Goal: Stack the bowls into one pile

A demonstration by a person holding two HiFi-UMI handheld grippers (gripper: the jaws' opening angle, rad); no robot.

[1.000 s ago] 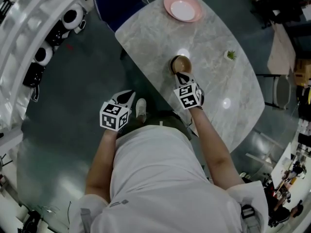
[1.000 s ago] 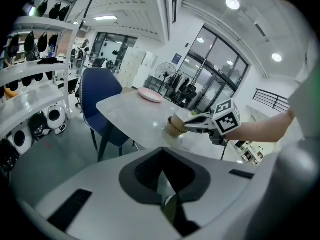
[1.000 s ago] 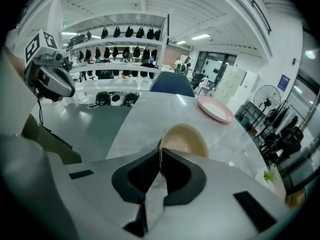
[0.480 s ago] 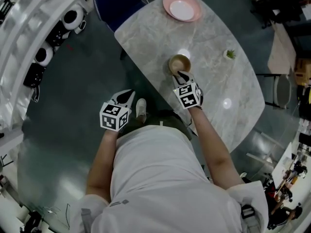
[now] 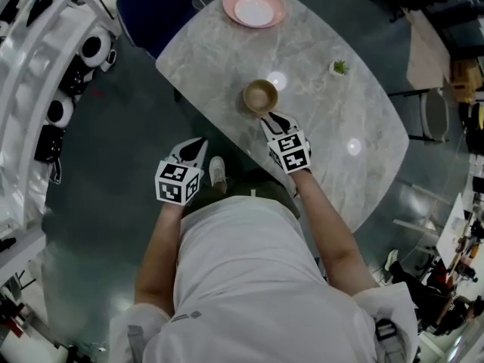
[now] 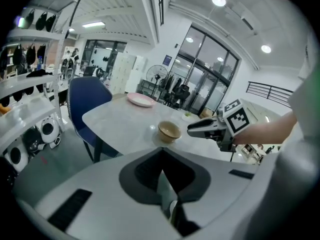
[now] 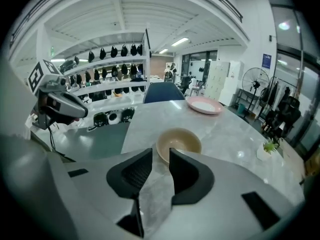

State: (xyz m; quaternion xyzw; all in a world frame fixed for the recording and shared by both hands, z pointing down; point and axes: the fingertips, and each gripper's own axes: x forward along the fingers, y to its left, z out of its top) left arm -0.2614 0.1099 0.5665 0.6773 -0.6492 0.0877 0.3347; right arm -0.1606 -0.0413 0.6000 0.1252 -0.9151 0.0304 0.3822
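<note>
At the far left a curved white shelf [image 5: 45, 74] carries round white and black objects, and a blue chair [image 5: 155, 10] stands at the bench's far left corner; nearer the person, the left tongs [image 5: 193, 151] hang off the bench over the dark floor, just beside the bench's near edge and close to a white shoe [image 5: 218, 174]; in the left gripper view these tongs [image 6: 162, 164] have their jaws pressed together with nothing between them; the grey marbled bench [image 5: 333, 150] runs diagonally across the head view; at its far end sits a pink bowl [image 5: 254, 7] with a white centre, and whether that centre is a second bowl nested inside cannot be told; well apart from it, near the middle of the bench, a tan bowl [image 5: 260, 96] stands upright and empty on the bare surface; just right of and nearer than that bowl are the right tongs [image 5: 271, 117], pointing down at it; in the right gripper view these tongs [image 7: 161, 156] have their jaws parting, with only bench surface in the gap and the tan bowl's near rim right at the tips, not clamped; farther right a small green plant [image 5: 340, 67] sits alone on the bench.
</note>
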